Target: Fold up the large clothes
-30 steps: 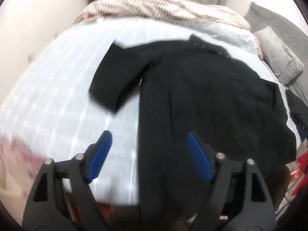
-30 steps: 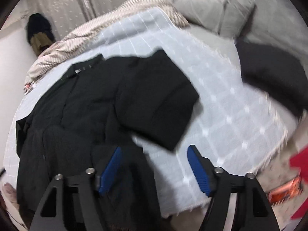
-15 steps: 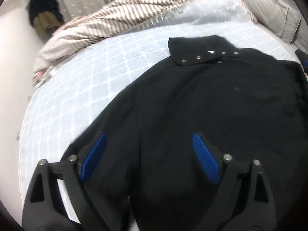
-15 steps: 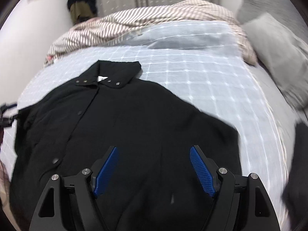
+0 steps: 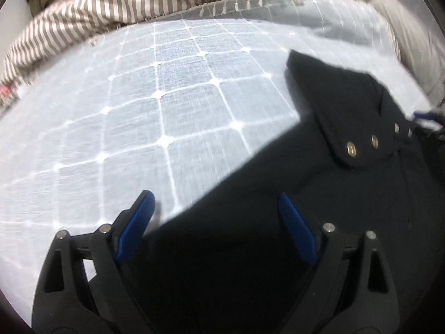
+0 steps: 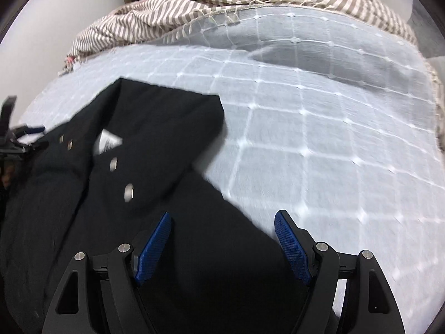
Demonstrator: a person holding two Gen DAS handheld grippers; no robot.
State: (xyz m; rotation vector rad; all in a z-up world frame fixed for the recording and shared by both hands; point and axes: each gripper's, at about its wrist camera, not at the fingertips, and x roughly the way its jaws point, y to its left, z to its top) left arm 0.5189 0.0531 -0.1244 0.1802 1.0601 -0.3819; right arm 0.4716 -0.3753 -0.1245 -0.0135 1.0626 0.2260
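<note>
Left wrist: black coat (image 5: 319, 208) edge crosses between spread jaws.

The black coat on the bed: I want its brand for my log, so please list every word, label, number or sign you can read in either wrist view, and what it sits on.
No text can be read in either view.
White neck label inside the collar of the black coat: blurred, unreadable.
Metal snaps on the collar flap: any engraving is too small to tell.
Checked bedspread and striped blanket: pattern only, no writing.
</note>
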